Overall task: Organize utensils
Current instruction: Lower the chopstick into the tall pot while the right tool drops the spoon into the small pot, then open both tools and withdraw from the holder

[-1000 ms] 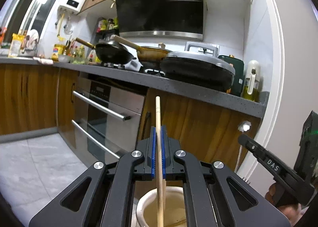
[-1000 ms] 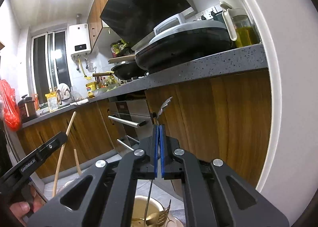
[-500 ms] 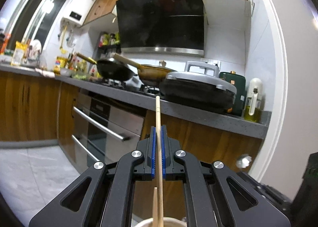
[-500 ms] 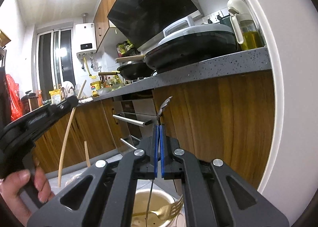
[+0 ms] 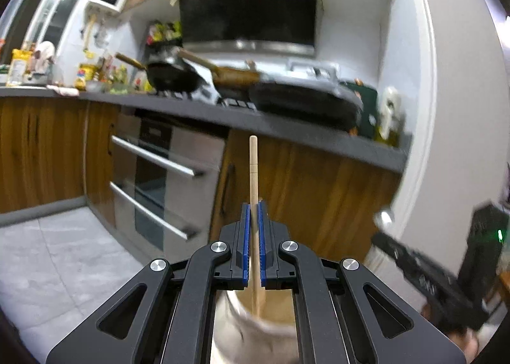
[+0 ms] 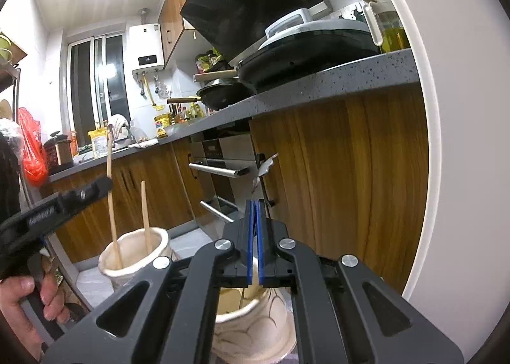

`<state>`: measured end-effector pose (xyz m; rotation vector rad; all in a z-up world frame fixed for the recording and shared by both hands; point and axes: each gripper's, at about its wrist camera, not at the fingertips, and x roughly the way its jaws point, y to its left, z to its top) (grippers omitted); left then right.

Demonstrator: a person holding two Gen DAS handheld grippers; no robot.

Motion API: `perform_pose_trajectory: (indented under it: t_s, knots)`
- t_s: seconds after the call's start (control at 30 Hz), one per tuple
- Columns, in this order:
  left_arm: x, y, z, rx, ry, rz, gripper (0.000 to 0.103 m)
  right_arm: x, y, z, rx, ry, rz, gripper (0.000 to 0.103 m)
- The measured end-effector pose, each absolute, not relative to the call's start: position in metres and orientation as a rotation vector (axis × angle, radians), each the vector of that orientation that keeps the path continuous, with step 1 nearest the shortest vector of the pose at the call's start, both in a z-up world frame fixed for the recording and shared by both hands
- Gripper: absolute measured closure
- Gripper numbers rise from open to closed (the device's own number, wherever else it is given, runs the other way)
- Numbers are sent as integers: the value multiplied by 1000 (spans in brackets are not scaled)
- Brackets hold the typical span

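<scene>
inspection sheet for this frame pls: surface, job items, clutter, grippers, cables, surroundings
Surface: what the two holders stand on is mostly hidden; pale covering beside them, grey tiled floor beyond.
Job's things: wooden chopstick upright, lower end inside cream holder; second chopstick stands loose in it. Thin metal utensil over patterned holder.
Clutter: pans, electric griddle, oil bottle, packets on the grey countertop.
Grippers: left gripper shut on the wooden chopstick; right gripper shut on the thin metal utensil.
Cables: nothing seen.
Surroundings: wooden cabinets, built-in oven, range hood, water heater, window. Left view is motion-blurred.
</scene>
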<state>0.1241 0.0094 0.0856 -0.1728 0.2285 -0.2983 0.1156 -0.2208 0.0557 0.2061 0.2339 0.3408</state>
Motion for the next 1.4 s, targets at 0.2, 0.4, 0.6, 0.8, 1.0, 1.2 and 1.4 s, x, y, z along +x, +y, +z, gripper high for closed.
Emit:
perform_pose_trajectory:
  t_s: [0.2,0.4,0.6,0.8,1.0,1.2,1.4]
  knots:
    - [104,-6,73,-77,287,-281,98,108,-223,52,198,259,339,101]
    - [103,-12,60,-49,369,-262,98,106,-222,50,188,290,338,101]
    - [97,-10,59,-41,370,-247,96,105,-222,50,183,316,332,101]
    - [93,-9,63,-38,387,-236,80,103,-224,49,189,340,335,100]
    - [79,-4,67,-55,380,-230,58,96,-223,53,181,339,350,64]
    - [64,-1,67,-41,398,-210,51,91,-227,53,190,364,340,55]
    - [45,5,68,-32,401,-178,15,74,-237,57,186,370,323,25]
